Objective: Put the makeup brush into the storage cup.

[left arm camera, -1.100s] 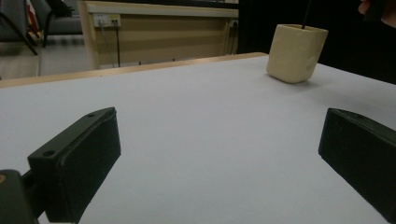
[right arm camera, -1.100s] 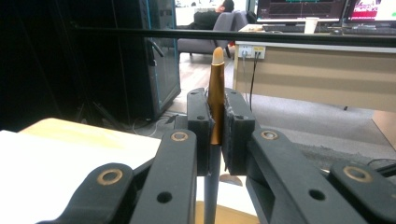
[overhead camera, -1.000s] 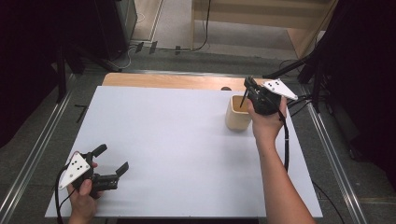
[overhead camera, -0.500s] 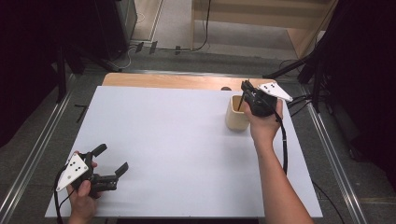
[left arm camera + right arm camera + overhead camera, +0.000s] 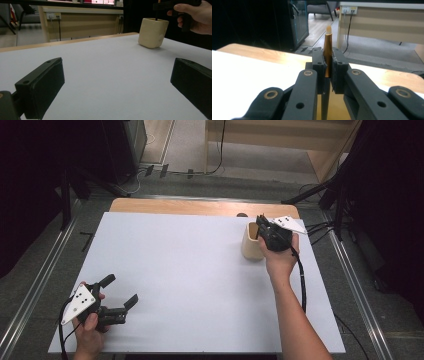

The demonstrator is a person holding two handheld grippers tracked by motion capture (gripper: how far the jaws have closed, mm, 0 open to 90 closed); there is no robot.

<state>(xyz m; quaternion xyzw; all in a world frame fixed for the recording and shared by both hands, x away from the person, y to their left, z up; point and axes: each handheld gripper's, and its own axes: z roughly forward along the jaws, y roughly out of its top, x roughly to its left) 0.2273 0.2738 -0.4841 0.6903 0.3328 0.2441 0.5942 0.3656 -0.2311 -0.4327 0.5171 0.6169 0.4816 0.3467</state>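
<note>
At the near left, the left hand-held gripper [image 5: 116, 300] rests low over the white surface [image 5: 190, 270] with its jaws spread wide and nothing between them. Far right, the right hand-held gripper [image 5: 261, 227] is clamped on a thin brown stick [image 5: 327, 50], held upright above the cream cup [image 5: 251, 241], which stands near the surface's far right edge. The step looks like moving the stick into or out of the cup; keeping it vertical and centred over the mouth should avoid tipping the cup. No readable writing or brand shows.
</note>
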